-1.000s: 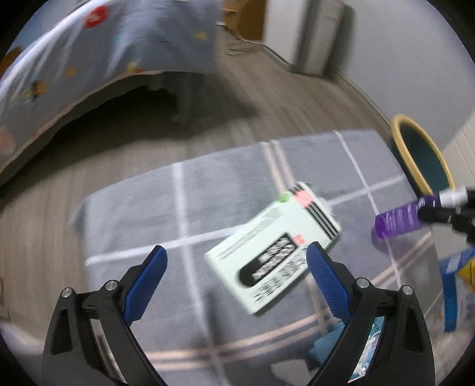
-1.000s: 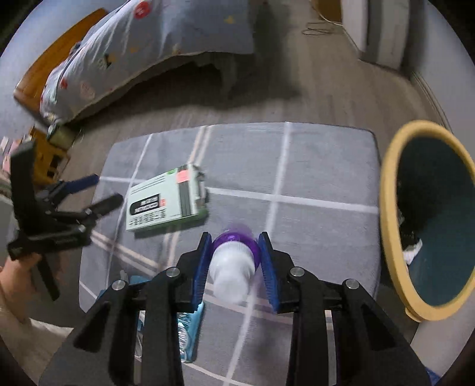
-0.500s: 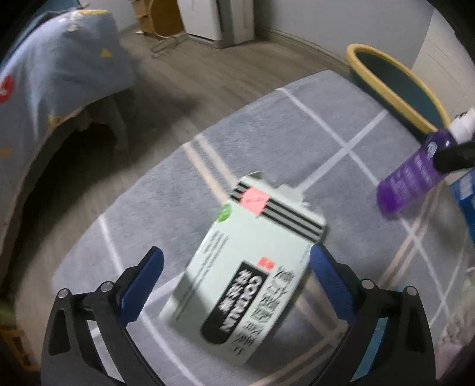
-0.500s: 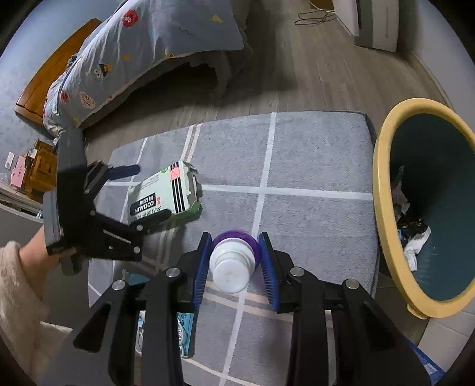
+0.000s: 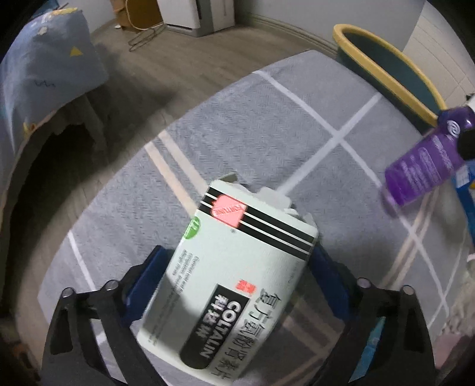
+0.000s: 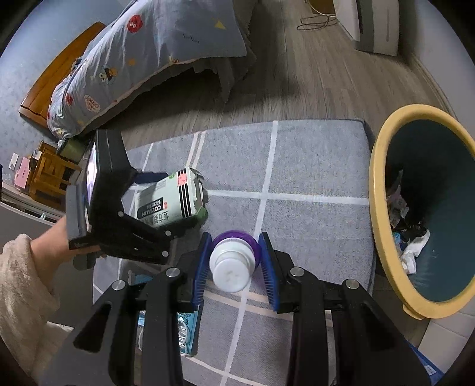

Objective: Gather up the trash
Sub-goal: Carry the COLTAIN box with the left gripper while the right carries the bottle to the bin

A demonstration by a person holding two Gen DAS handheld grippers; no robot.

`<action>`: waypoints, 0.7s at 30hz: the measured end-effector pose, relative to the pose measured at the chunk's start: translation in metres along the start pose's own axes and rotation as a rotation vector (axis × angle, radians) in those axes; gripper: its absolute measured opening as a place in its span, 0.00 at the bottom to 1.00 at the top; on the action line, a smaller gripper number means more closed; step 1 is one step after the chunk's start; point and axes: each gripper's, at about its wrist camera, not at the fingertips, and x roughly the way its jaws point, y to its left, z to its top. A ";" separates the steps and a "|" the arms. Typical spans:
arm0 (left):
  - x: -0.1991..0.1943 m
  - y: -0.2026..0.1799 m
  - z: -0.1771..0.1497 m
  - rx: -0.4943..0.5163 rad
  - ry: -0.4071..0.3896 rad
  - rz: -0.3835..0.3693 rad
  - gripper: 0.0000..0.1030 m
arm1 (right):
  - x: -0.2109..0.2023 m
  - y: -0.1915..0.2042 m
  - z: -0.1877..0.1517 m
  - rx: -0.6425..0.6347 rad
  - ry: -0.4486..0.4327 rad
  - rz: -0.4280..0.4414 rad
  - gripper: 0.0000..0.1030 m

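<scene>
A pale green medicine box [image 5: 237,285] with black stripes lies on the grey rug [image 5: 267,124]. My left gripper [image 5: 237,261] is around it, blue pads at both sides, apparently touching; the box also shows in the right wrist view [image 6: 170,205]. My right gripper [image 6: 234,261] is shut on a purple bottle [image 6: 233,261] with a white cap, held above the rug; the bottle also shows in the left wrist view [image 5: 424,166]. A teal bin with a yellow rim [image 6: 377,207] stands at the rug's right edge and holds several scraps.
A bed with a patterned blue quilt [image 6: 142,59] stands beyond the rug. A blue packet [image 6: 185,329] lies on the rug under my right gripper. A white appliance [image 6: 374,26] stands by the far wall. Small wooden furniture [image 6: 50,175] is at the left.
My left gripper moved forward and down over the box, which now sits between its pads. My right gripper stayed shut on the bottle and shifted slightly toward the bin.
</scene>
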 end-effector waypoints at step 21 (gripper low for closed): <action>-0.120 -0.052 0.057 -0.109 -0.365 -0.146 0.77 | -0.092 -0.048 0.029 0.117 -0.231 -0.124 0.31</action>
